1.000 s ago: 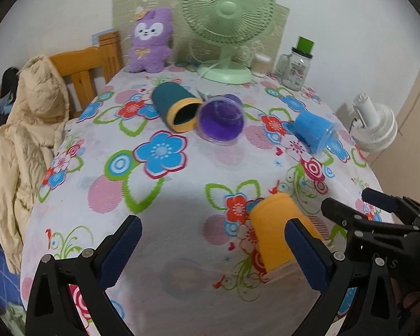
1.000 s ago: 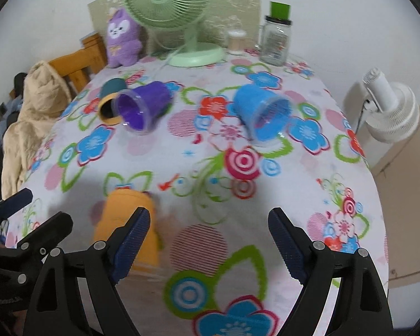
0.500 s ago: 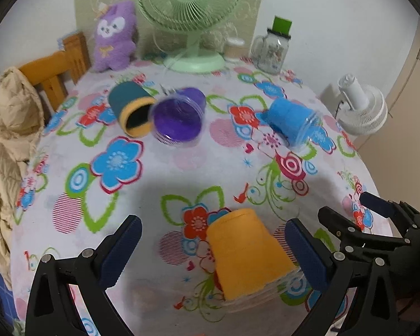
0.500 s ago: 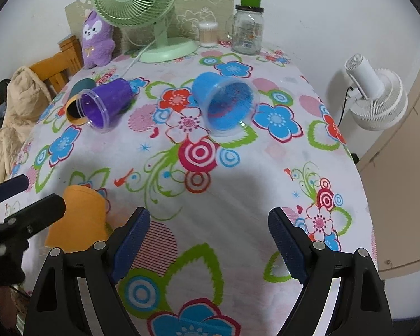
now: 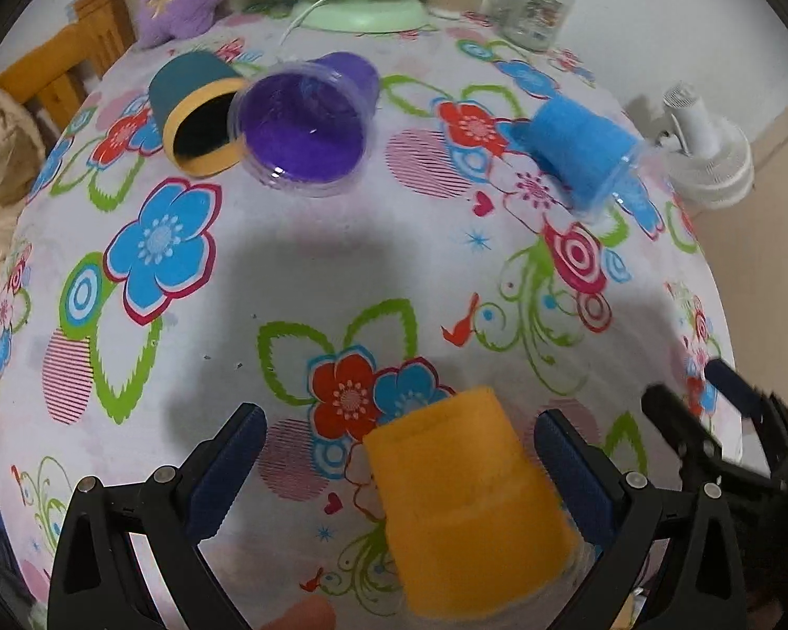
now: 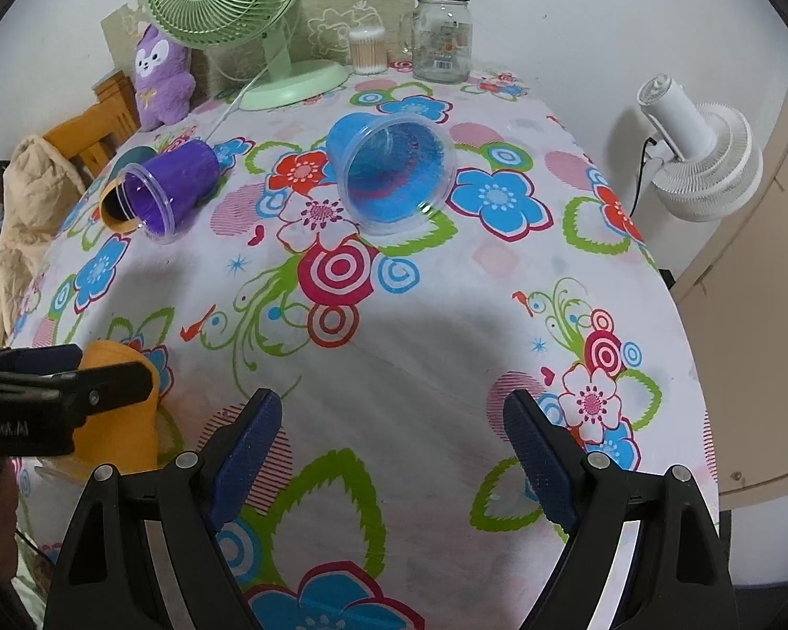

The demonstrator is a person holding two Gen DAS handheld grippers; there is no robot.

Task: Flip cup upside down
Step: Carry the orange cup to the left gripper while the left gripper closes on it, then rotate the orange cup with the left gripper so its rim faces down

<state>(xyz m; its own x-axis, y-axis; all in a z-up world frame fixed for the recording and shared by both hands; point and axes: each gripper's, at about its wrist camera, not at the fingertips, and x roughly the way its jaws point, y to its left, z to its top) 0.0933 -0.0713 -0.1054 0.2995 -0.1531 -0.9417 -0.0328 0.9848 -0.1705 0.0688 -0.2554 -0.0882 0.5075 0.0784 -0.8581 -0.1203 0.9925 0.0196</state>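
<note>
Between the left gripper's (image 5: 394,464) spread fingers, an upside-down orange cup (image 5: 465,520); right gripper (image 6: 391,451) likewise apart, empty.

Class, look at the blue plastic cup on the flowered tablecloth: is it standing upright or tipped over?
Tipped over. The blue plastic cup lies on its side on the flowered tablecloth, its open clear rim facing the right wrist camera.

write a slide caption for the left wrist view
Open left tool straddles an upside-down orange cup on the floral tablecloth.
</note>
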